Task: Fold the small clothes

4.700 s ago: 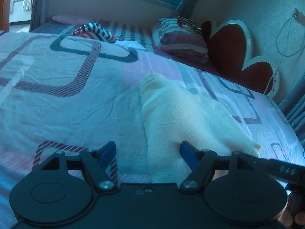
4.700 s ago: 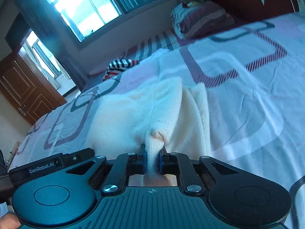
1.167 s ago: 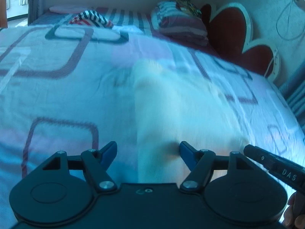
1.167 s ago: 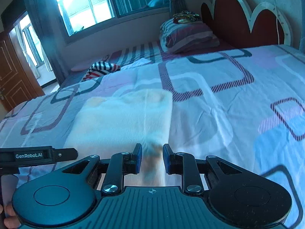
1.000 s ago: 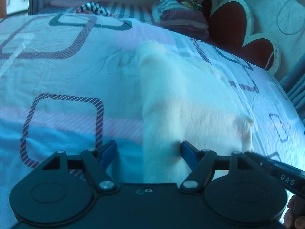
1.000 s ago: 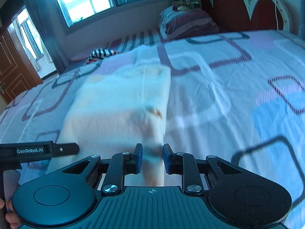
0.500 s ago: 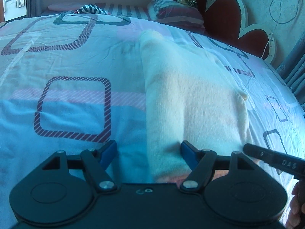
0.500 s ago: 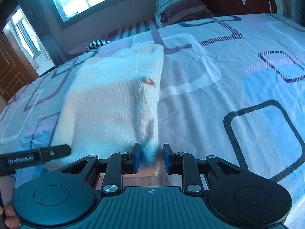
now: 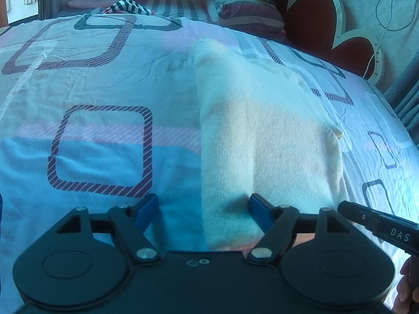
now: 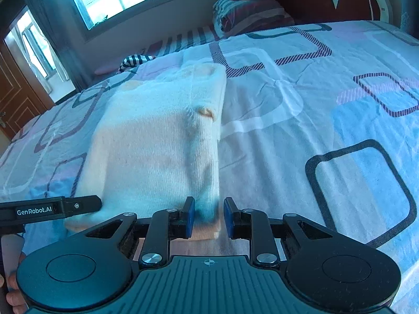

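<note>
Left wrist view shows the left gripper [image 9: 203, 206] spread wide, straddling the near left edge of the cream knit garment [image 9: 264, 136], which lies folded on the bedspread [image 9: 99, 141] just ahead. The right gripper [image 10: 208, 216], released with a narrow gap, sits at the garment's [image 10: 157, 141] near right corner. Soft, light and floppy, it probably wants pinching at both near corners through all layers.

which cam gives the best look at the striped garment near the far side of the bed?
Left wrist: the striped garment sits in the open beyond the bedspread, its black-and-white bands distinct. In the right wrist view it is smaller and partly hidden behind the bedspread's rise, left of the cream sweater.
</note>
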Motion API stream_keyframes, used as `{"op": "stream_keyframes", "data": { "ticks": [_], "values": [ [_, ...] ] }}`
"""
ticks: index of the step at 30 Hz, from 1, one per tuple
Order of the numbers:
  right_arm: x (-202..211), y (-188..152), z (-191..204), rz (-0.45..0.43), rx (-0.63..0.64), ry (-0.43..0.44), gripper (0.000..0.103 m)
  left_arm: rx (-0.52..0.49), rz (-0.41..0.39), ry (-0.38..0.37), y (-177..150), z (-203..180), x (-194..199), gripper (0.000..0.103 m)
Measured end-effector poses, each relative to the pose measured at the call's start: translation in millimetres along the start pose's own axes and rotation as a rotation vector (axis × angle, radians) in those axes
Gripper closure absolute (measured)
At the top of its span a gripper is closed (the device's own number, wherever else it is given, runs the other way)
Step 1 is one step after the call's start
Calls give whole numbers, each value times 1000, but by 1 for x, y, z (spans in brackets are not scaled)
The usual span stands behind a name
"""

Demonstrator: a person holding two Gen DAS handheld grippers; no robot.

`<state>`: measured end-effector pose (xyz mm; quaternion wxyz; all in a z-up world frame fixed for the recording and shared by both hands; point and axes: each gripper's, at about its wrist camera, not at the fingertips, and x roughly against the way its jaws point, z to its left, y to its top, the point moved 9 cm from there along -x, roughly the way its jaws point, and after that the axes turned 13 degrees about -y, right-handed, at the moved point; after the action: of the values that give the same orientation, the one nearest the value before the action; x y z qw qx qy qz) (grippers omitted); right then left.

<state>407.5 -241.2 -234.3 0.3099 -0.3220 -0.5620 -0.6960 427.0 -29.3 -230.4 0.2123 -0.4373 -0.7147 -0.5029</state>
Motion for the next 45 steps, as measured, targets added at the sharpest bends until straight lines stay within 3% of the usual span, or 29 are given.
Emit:
{"op": "stream_keyframes", "data": {
  "ticks": [11,14,18,23,27,32,34,35,36,39,42,45],
  "values": [
    [2,42,2,-56,-36,21,77,8,-54,-32,42,-12,2,23],
    [-3,53,6,-71,-34,22,49,14,-58,-43,55,-13,-4,21],
    [-12,71,15,-101,-15,32,47,10,-67,-38,70,-12,-14,19],
    [-44,86,15,-29,-99,94,46,19,-45,-55,82,-6,-36,19],
    [-69,96,14,9,-155,145,33,79,-11,-131,83,1,-54,16],
    [-96,93,11,83,-232,242,34,104,-3,-231,79,5,-65,20],
    [-96,92,11,63,-225,266,34,103,-2,-255,79,5,-65,30],
    [-96,92,12,58,-222,273,41,114,1,-270,79,3,-66,34],
    [-95,90,13,57,-217,278,54,122,4,-280,78,1,-66,41],
    [-96,89,14,72,-243,305,65,112,-5,-266,78,-4,-64,52],
    [-87,90,19,46,-222,284,69,81,-26,-239,81,-10,-57,62],
    [-71,95,27,5,-202,277,70,38,-49,-219,84,-17,-46,66]
  ]
}}
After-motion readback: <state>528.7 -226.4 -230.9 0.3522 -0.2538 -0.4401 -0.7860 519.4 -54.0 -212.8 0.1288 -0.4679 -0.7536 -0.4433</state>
